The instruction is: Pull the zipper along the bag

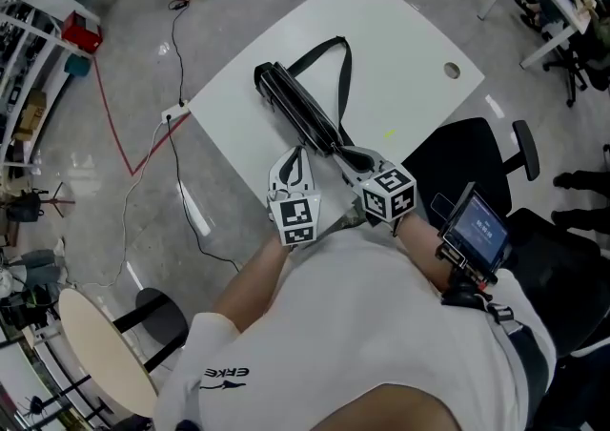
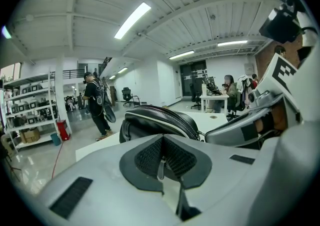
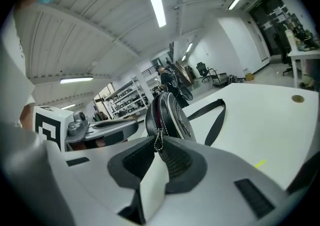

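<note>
At the near edge of the tabletop (image 1: 400, 48), the right claw (image 3: 159, 145) is clenched on the thin, beaded zipper pull (image 3: 158, 135). The left claw (image 2: 161, 165) sits just beside it to the left, also clenched, with nothing clearly between its pads. Beyond both, the black bag (image 1: 297, 110) lies on the tabletop, running from the claws toward the far left, and its strap (image 1: 347, 76) loops out to the far right. Nothing appears to pin the bag down, so a tug could drag the whole bag across the tabletop without the zipper pull moving along it. The slim zipper pull could also slip from the pads if hauled at an angle.
</note>
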Demonstrator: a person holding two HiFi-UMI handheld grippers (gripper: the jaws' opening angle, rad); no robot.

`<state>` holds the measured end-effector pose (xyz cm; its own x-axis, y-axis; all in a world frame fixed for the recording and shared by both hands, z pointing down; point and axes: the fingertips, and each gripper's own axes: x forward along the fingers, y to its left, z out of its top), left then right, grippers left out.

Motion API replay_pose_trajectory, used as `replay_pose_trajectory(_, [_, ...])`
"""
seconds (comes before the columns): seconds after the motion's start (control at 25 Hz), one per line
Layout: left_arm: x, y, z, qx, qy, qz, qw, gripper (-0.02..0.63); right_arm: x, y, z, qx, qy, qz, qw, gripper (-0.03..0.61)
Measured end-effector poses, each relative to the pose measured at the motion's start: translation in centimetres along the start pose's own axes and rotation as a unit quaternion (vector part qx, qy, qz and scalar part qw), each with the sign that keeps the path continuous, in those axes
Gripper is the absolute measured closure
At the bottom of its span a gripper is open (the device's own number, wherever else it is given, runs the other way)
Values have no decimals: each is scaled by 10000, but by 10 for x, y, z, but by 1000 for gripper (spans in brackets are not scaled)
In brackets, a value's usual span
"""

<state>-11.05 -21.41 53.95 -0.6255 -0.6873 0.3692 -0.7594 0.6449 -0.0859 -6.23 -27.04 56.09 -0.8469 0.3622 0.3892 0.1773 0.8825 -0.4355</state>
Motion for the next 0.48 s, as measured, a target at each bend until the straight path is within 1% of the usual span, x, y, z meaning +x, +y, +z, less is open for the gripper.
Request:
replay_pose_trajectory(0.16, [1,12,6,147,-38,75,9999,611,-2,1,2,187,-84,-71,9998,528])
replay_pose_trajectory(0.28, [8,22,13,233,-118,94,9996,611,-3,0,9,326,-270,-102,9991,529])
replay_pose_trajectory(0.4, [12,30,17,275,-181,18,9995,611,0,1,13,452,-409,-225,9979,561])
replay_pose_trajectory(0.48, [16,32,18,302,-215,-126,9992,611,2,0,13,619,-465,-347,9964,563])
